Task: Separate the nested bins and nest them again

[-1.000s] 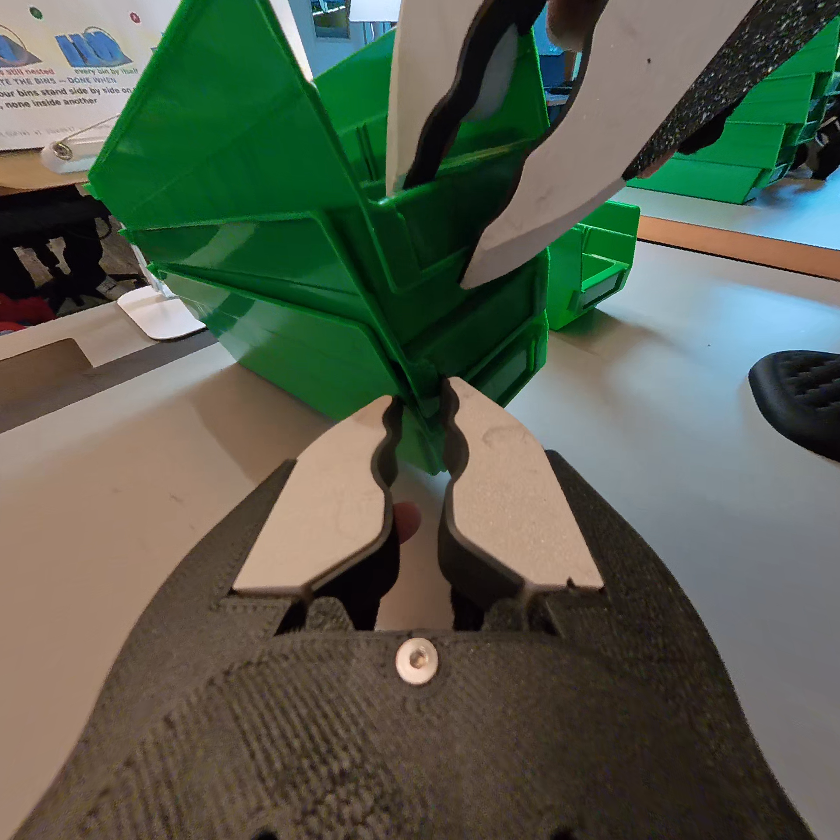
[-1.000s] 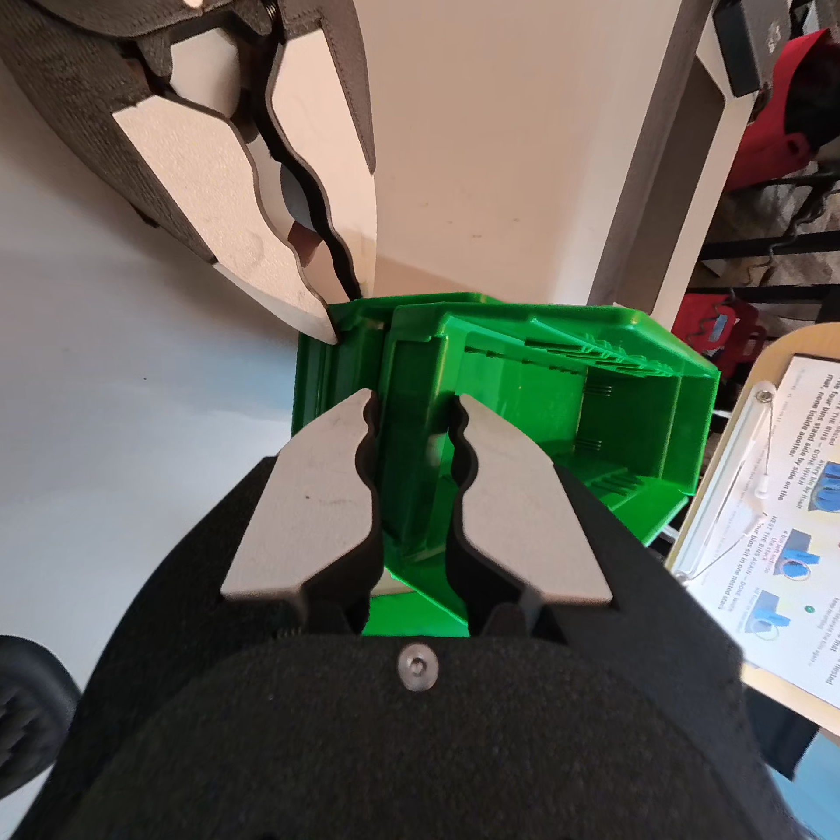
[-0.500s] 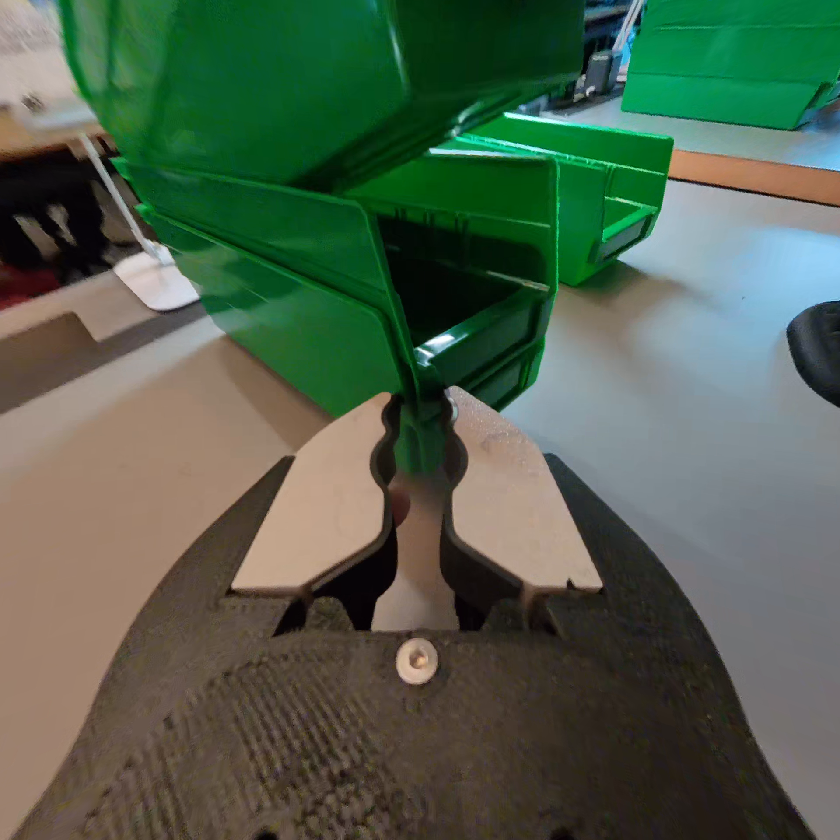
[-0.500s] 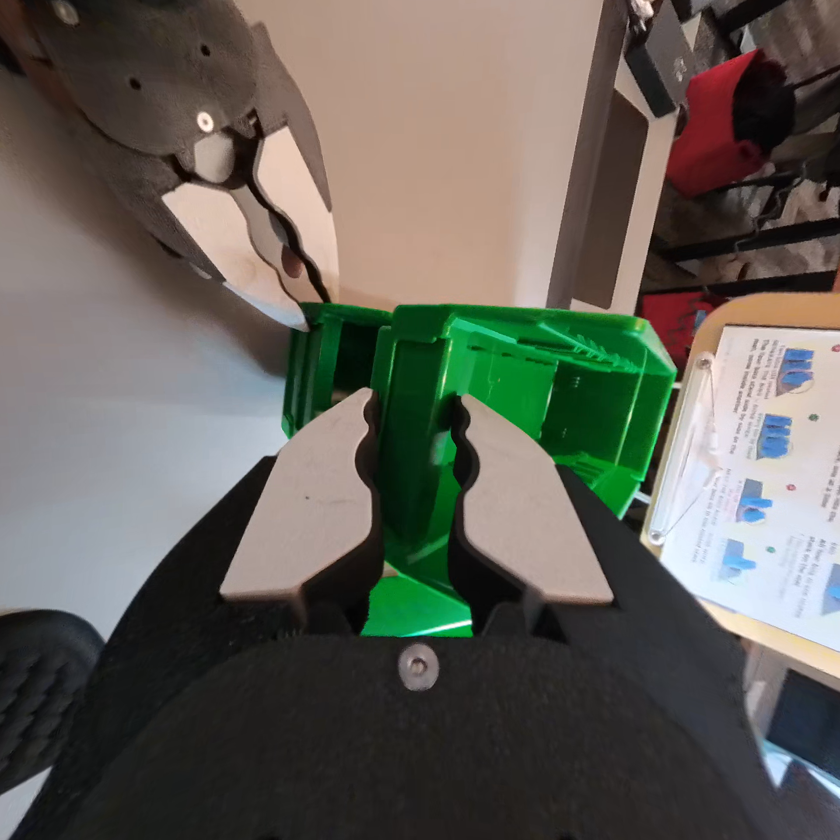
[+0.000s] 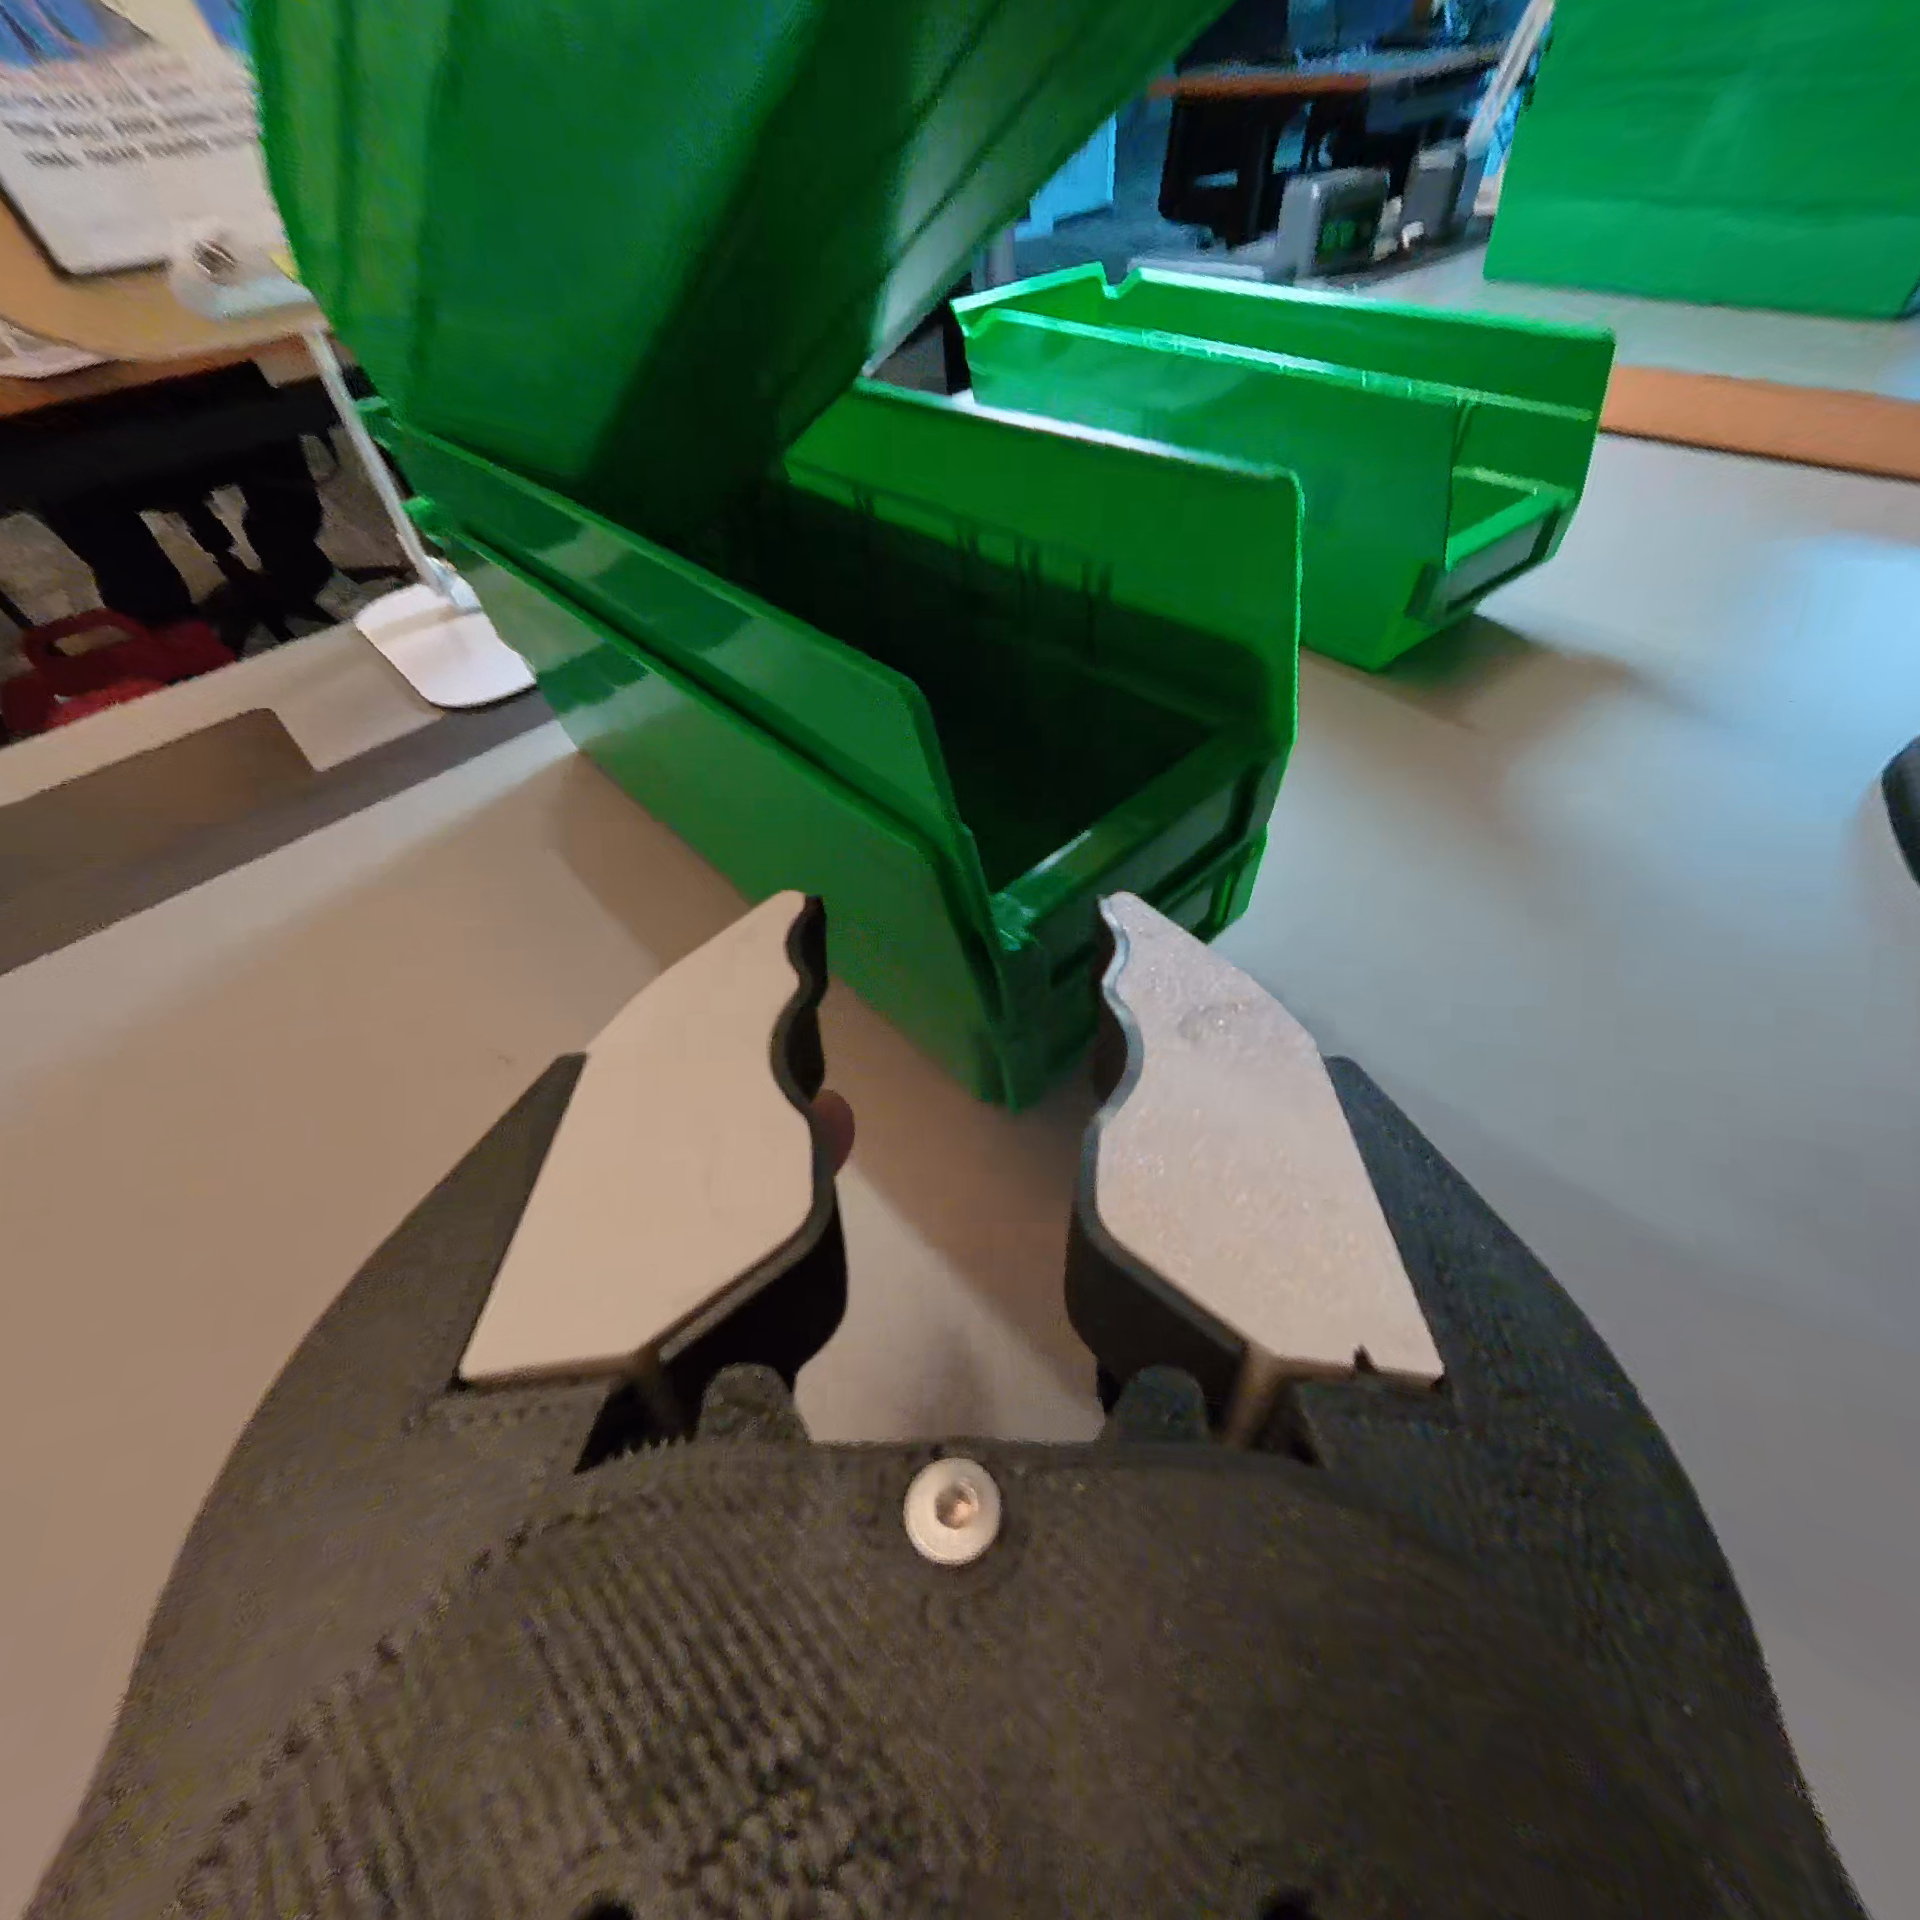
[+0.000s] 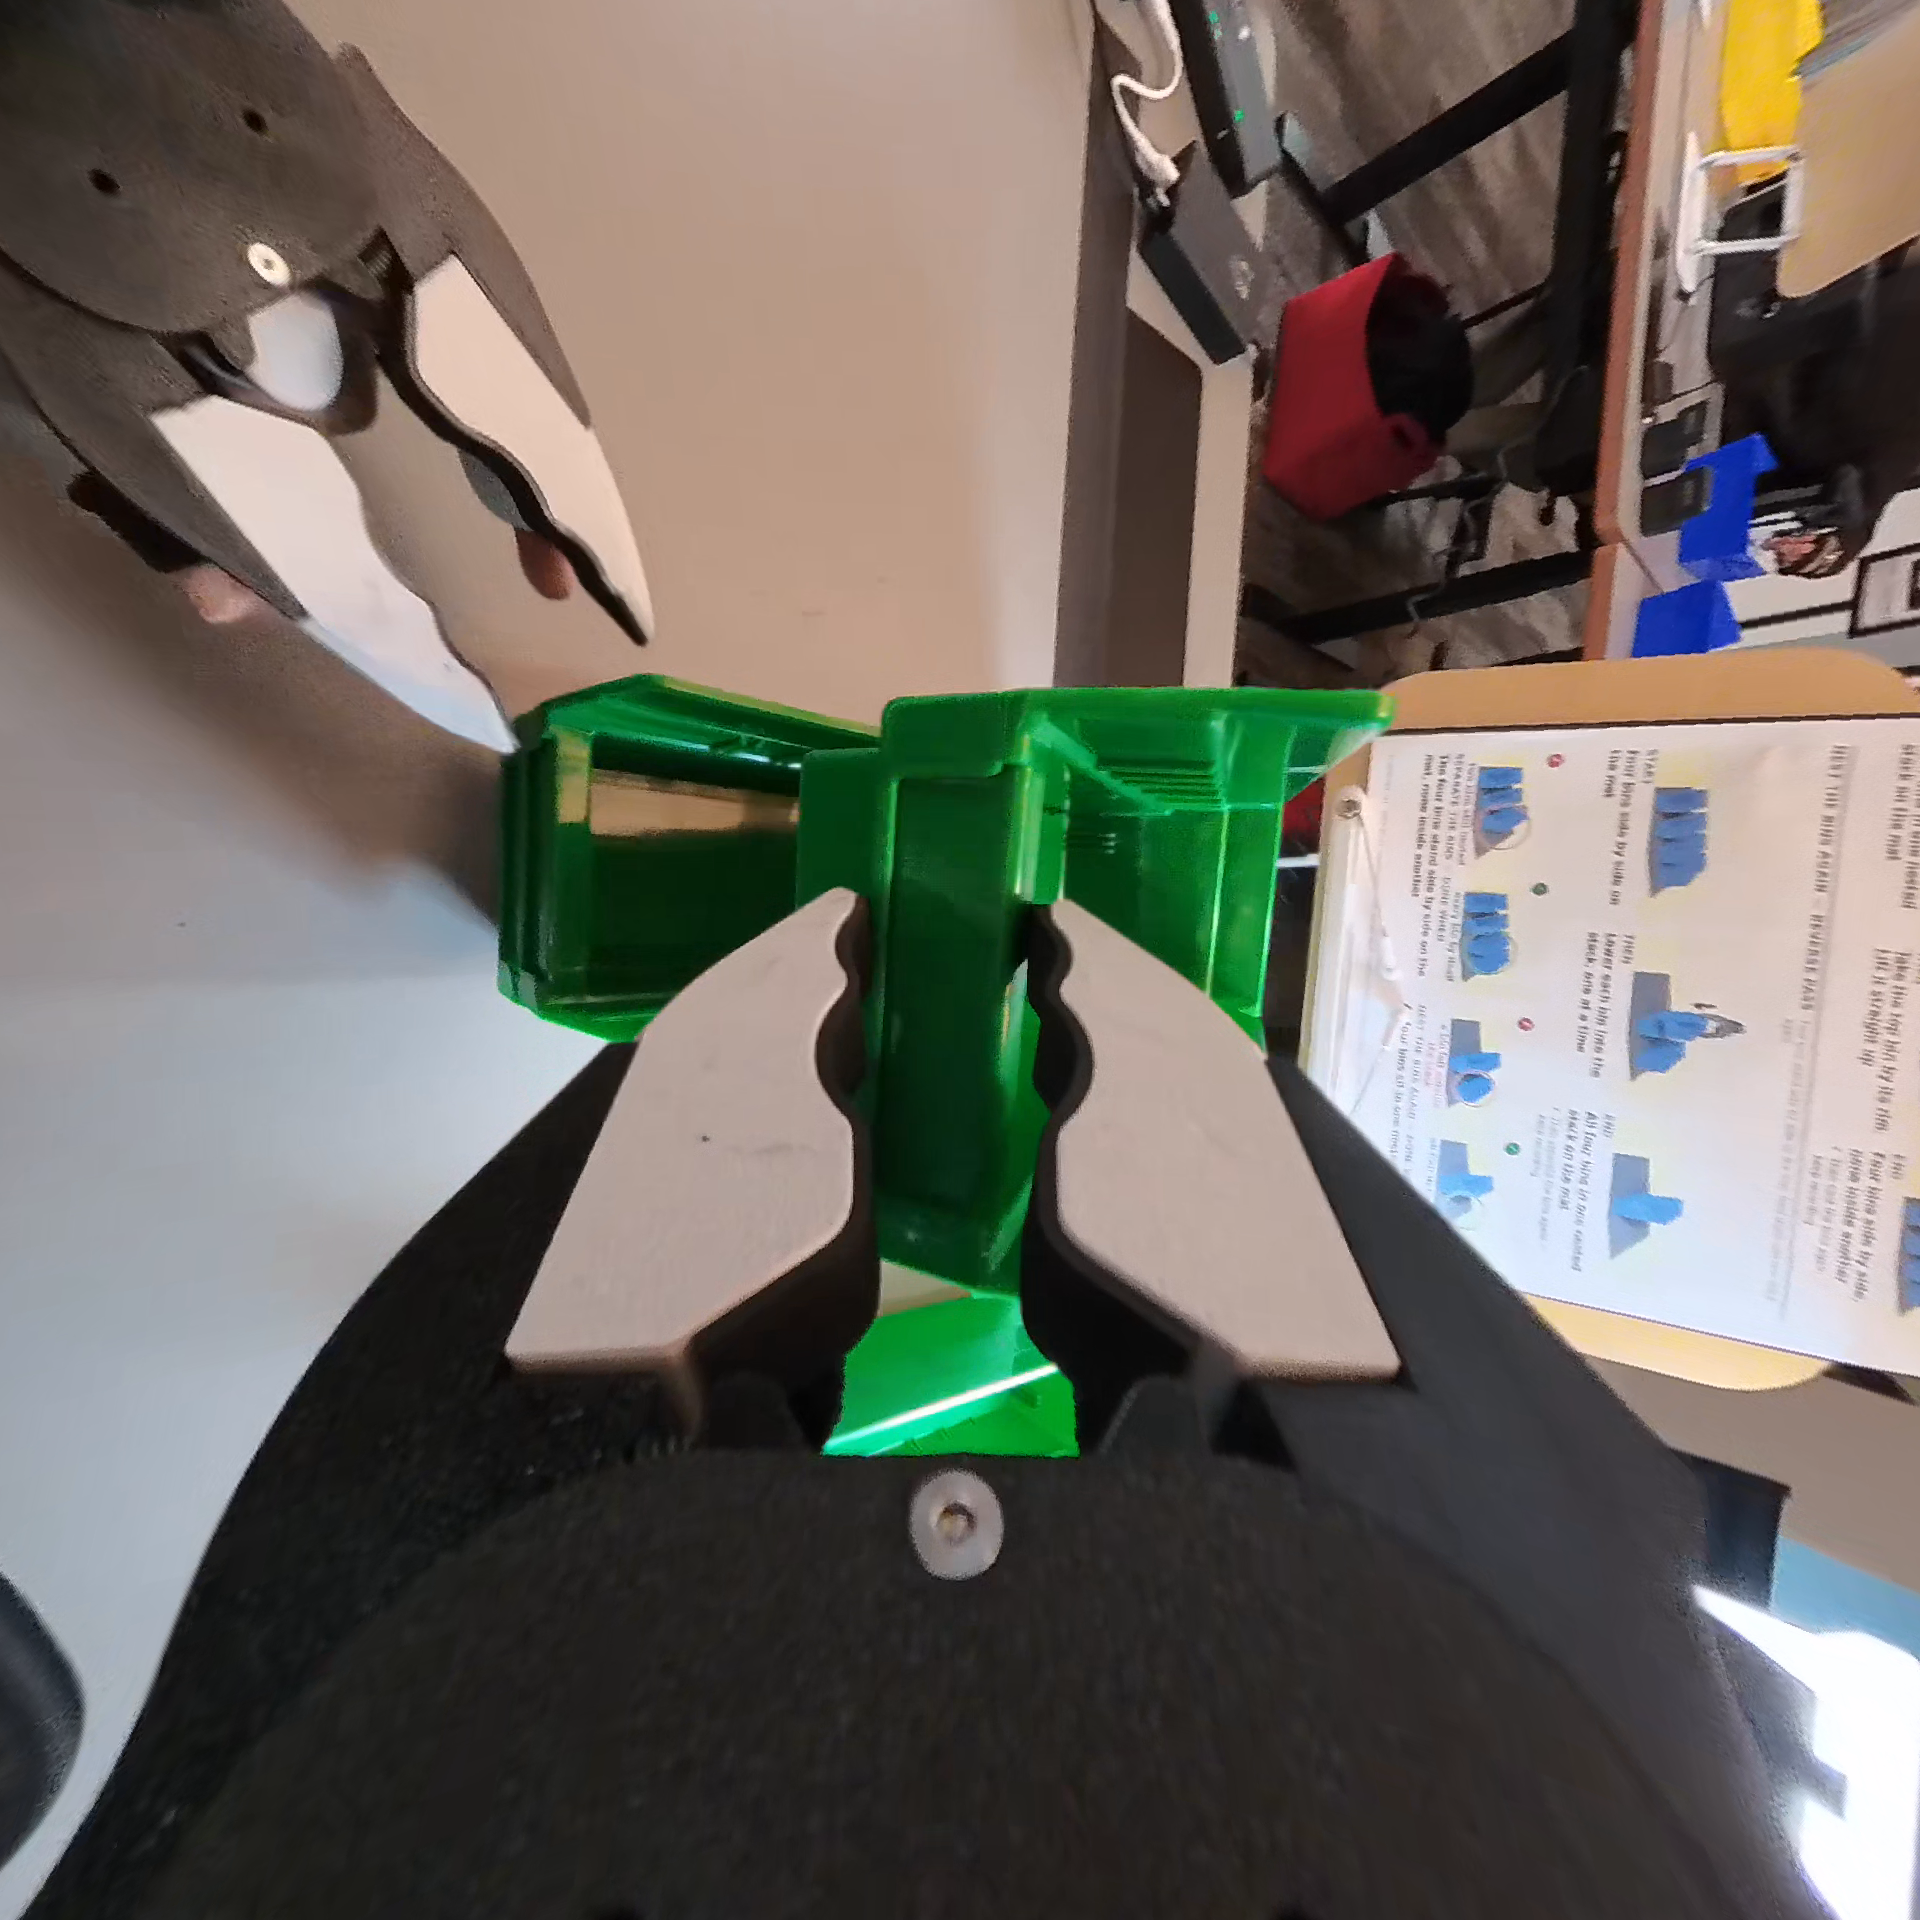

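The left gripper (image 5: 951, 997) has just let go. Half a second ago its jaws were pinched on the front corner of the nested bins (image 5: 831, 831) on the table (image 5: 1558, 1039); now they stand apart, one fingertip either side of that corner and touching nothing that can be seen. From the right wrist view the same gripper (image 6: 566, 675) shows as spread, its tips just beside the stack's edge.

The right gripper (image 6: 940, 997) remains clamped on the front lip of the lifted bin (image 6: 956, 1039), its pads pressed against both faces of the green wall. That bin (image 5: 623, 208) has climbed further — a second ago it was wedged into the stack, and now it hangs tilted above it, its underside filling the top of the left wrist view, with only its rear end possibly touching the bins below; the contact there is hidden.

What stays on the table looks like two bins nested together, and another green bin (image 5: 1299, 468) stands alone behind them, well apart.

So the hold-down job appears done: the stack no longer needs pinning, since the upper bin has come free. The likely next step is to carry it aside and set it on the table — an instruction sheet (image 6: 1662, 1039) sits beyond the stack.
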{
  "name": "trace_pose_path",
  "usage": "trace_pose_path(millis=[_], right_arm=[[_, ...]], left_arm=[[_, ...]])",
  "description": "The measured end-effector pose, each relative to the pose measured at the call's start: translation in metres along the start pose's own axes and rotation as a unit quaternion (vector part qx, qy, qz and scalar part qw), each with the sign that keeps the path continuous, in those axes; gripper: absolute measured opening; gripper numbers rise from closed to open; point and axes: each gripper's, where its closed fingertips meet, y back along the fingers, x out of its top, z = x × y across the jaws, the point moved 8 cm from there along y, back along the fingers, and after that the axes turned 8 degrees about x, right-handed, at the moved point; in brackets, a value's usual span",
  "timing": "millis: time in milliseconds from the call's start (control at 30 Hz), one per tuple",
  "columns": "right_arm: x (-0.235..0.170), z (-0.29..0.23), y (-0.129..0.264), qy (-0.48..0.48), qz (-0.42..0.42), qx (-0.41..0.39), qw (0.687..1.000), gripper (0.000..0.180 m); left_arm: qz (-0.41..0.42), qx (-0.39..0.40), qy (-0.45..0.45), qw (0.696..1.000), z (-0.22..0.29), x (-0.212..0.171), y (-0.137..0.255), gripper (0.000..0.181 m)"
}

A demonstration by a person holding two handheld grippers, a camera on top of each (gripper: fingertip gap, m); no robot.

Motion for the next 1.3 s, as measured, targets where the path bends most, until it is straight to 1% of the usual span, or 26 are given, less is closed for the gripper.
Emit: trace_pose_path(millis=[133, 267, 433, 533, 667, 800, 900, 1000, 1033, 1133, 1200, 1300], right_arm=[[-0.002, -0.006, -0.001, 0.005, 0.007, 0.0, 1.0, 0.029], [0.001, -0.018, -0.008, 0.015, 0.026, -0.015, 0.999, 0.029], [0.001, -0.042, -0.024, 0.041, 0.026, -0.058, 0.997, 0.029], [0.0, -0.055, -0.035, 0.056, 0.018, -0.076, 0.995, 0.028], [-0.002, -0.062, -0.046, 0.063, 0.012, -0.084, 0.994, 0.03], [-0.003, -0.067, -0.058, 0.067, -0.012, -0.083, 0.994, 0.04], [-0.006, -0.073, -0.072, 0.058, -0.044, -0.053, 0.996, 0.053], [-0.009, -0.079, -0.088, 0.053, -0.074, -0.03, 0.995, 0.059], [-0.01, -0.081, -0.093, 0.056, -0.082, -0.022, 0.995, 0.057], [-0.014, -0.09, -0.105, 0.075, -0.1, 0.008, 0.992, 0.04], [-0.016, -0.092, -0.111, 0.081, -0.113, 0.012, 0.99, 0.035], [-0.017, -0.091, -0.116, 0.078, -0.13, 0.027, 0.988, 0.032]], left_arm=[[0.043, 0.019, 0.01, 0.999, -0.009, 0.011, 0.017, 0.051], [0.083, 0.02, 0.014, 0.996, -0.009, 0.021, 0.031, 0.046], [0.133, -0.04, 0.028, 0.99, 0.006, 0.037, 0.04, 0.038], [0.138, -0.072, 0.029, 0.987, 0.016, 0.045, 0.034, 0.038], [0.138, -0.095, 0.048, 0.985, 0.024, 0.053, 0.026, 0.038], [0.142, -0.109, 0.061, 0.982, 0.027, 0.058, 0.024, 0.035], [0.149, -0.109, 0.065, 0.981, 0.027, 0.059, 0.025, 0.033], [0.138, -0.107, 0.059, 0.983, 0.026, 0.057, 0.025, 0.033], [0.132, -0.101, 0.055, 0.985, 0.023, 0.055, 0.026, 0.033], [0.118, -0.079, 0.036, 0.989, 0.015, 0.05, 0.032, 0.031], [0.112, -0.068, 0.031, 0.991, 0.008, 0.046, 0.036, 0.031], [0.101, -0.058, 0.03, 0.993, -0.001, 0.041, 0.04, 0.03]])
